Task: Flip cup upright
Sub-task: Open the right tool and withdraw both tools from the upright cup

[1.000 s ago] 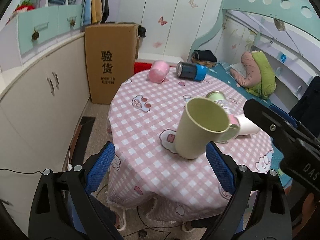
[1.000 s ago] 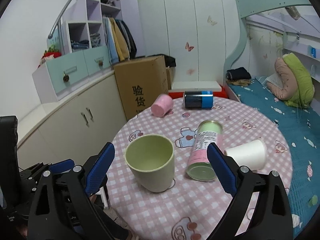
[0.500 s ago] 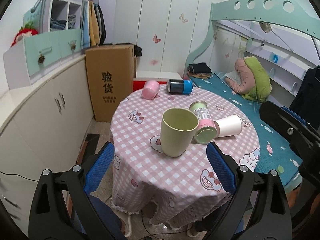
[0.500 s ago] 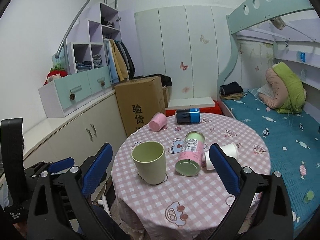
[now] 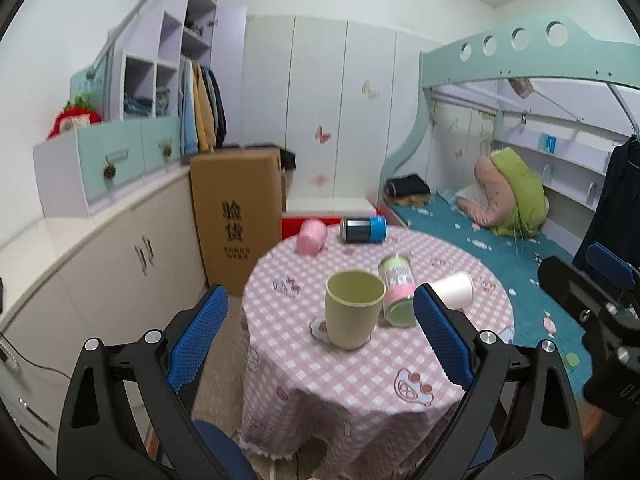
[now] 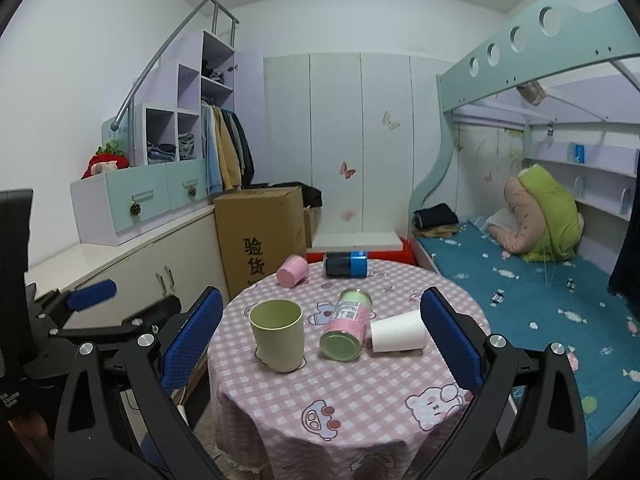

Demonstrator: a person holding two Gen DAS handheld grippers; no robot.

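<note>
The green cup [image 5: 353, 314] stands upright near the centre of the frame on the round worktop [image 5: 372, 376], its mouth up. Just to its right lie a pink-green can [image 5: 396, 289] and a white paper cup [image 5: 454, 290]. The left gripper [image 5: 318, 340] and right gripper [image 6: 320, 344] are both low in frame, jaws wide apart, holding nothing.

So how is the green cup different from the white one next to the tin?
The green cup stands upright, mouth facing up; the white cup lies on its side. The green cup looks wider and thicker-walled, while the white cup looks like thin paper. The white cup lies right beside the tipped-over tin; the green cup stands apart from it. Both are handleless and rest on the checked tablecloth.
</note>
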